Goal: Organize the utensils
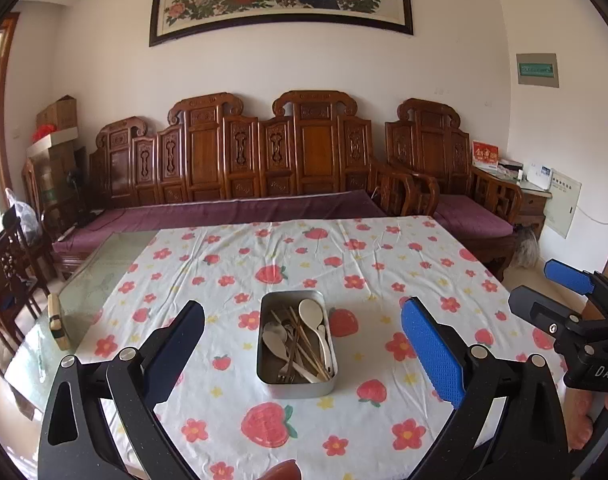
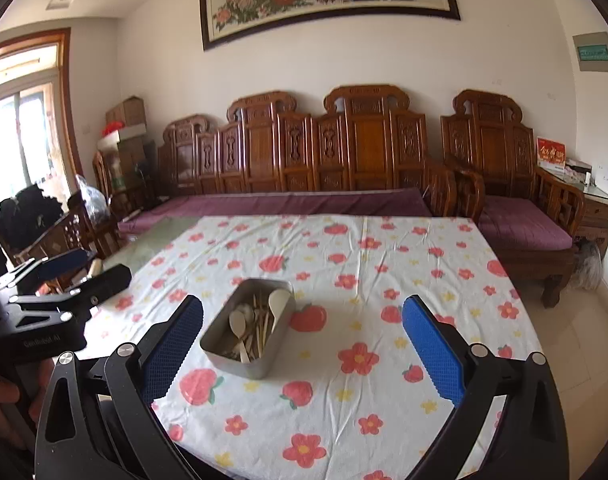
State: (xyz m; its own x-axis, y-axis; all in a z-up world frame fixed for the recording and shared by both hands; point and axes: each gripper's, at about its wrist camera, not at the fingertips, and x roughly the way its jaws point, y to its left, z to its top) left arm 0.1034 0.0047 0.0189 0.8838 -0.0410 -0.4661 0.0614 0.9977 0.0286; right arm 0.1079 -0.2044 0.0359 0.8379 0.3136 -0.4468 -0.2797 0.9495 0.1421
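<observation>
A metal tin (image 1: 296, 388) stands on the strawberry-print tablecloth (image 1: 383, 264) and holds white spoons (image 1: 311, 314), several wooden chopsticks (image 1: 304, 340) and other utensils. It also shows in the right wrist view (image 2: 240, 360), with spoons (image 2: 279, 300) and chopsticks (image 2: 262, 328) inside. My left gripper (image 1: 302, 344) is open and empty, held above the near side of the table, with the tin between its fingers in view. My right gripper (image 2: 302, 344) is open and empty, with the tin ahead and slightly left. The right gripper also shows at the right edge of the left wrist view (image 1: 543, 292).
Bare glass tabletop (image 1: 100, 276) lies left of the cloth, with a small wooden block (image 1: 58, 322) on it. A carved wooden sofa (image 1: 240, 168) with purple cushions stands behind the table. Wooden chairs (image 1: 8, 276) stand at the left.
</observation>
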